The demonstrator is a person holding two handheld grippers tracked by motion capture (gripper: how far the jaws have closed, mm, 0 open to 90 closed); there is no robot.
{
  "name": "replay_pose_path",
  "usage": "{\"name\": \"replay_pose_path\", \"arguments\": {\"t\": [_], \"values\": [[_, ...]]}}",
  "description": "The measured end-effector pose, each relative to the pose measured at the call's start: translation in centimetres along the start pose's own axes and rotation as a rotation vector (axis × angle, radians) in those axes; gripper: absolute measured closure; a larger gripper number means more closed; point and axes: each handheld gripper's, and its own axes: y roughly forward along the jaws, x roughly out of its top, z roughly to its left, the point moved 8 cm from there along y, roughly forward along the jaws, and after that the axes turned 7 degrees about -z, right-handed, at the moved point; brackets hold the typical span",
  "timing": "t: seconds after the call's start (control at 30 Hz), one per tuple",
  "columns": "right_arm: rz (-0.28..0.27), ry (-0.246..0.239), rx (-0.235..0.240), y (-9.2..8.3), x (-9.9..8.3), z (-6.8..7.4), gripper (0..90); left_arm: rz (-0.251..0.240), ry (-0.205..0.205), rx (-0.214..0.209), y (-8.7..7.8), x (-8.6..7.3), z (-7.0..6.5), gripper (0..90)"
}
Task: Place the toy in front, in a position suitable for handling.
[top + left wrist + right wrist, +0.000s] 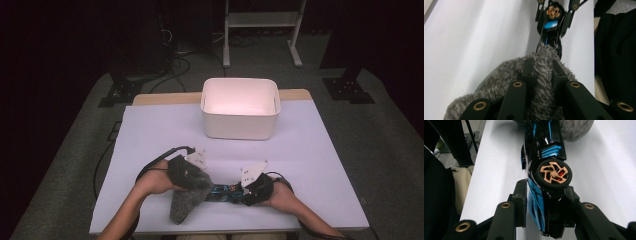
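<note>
1. White desk [310,150] in a dark room, with a white plastic bin [240,107] at the back.
2. My left claw [543,67] is clamped shut on the grey fuzzy cloth [499,82], which lies over the nose of the black-and-blue toy car [546,160].
3. My right claw [546,192] grips the car's tail, part-closed.
4. This looks like wiping; next, I judge, comes rubbing along the body.

floor: grey carpet [380,150] | back: dark, white rack [262,20] | table [320,150]: white-topped

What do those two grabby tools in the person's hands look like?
Each one has two black jaws built from flat bars joined by brass-coloured rivets. The left gripper and the right gripper both carry a grey three-cornered plate on top and trail a black cable. The forearms are bare, with no sleeves.
</note>
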Motion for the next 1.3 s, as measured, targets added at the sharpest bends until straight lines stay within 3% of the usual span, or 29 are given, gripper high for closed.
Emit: {"name": "replay_pose_path", "arguments": {"t": [0.27,0.37,0.6,0.8,1.1,1.17,1.3], "values": [[0.003,-0.005,0.000,0.0,0.0,0.0,63.6,-0.001,-0.026,0.027,-1.5,-1.9,0.3,77.9],[0.003,-0.005,0.000,-0.1,0.0,0.0,63.7,0.002,-0.019,0.050,-2.2,-3.0,0.6,77.7],[-0.001,0.004,0.008,-0.1,-0.1,-0.1,63.8,-0.079,-0.043,0.026,-2.9,-4.5,0.6,77.4],[-0.004,0.006,0.007,-0.1,-0.1,-0.1,63.7,-0.091,-0.005,0.003,-2.4,-2.7,0.4,77.4],[-0.004,0.005,0.004,0.0,-0.1,0.0,63.7,-0.065,0.092,-0.065,0.7,1.9,-0.2,77.4],[-0.004,0.003,0.003,0.0,-0.1,0.0,63.7,-0.043,0.120,-0.074,1.5,2.7,-0.3,77.1],[-0.005,-0.001,0.002,0.0,-0.1,0.0,63.7,-0.002,0.133,-0.078,2.7,3.0,-0.3,76.9]]}}
